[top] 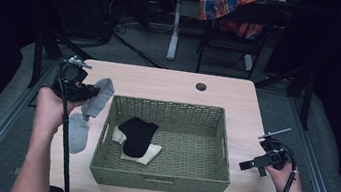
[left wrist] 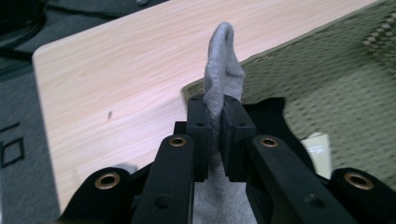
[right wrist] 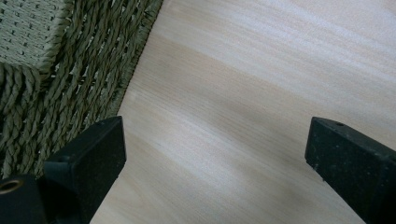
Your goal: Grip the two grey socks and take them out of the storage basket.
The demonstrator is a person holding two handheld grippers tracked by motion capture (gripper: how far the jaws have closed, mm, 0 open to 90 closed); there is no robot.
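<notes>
1. You are mid-carry: your left gripper (top: 89, 92) has its jaws clamped on a soft grey knitted sock (top: 89, 112), lifted just outside the left wall of the olive-green woven rectangular basket (top: 161, 180). Judging by the two socks already in the basket, this one looks bound for the same place.
2. In the left gripper view the sock (left wrist: 223, 60) is pinched near its middle, one end standing up past the jaw tips and curling over, the rest falling behind the jaws.
3. In the high view its long axis runs roughly up and down the picture, along the basket's left side, the upper end by the gripper, the lower end drooping toward your forearm and close to the pale wooden table (top: 160, 82).
4. Your right gripper (top: 253, 164) rests beside the basket's right wall with its jaws spread wide and nothing between them.
5. Next move, as I read it: carry the sock over the rim, high enough that the drooping end clears the weave, then let go beside the black sock (top: 136, 135) lying on the cream sock (top: 144, 154).
</notes>
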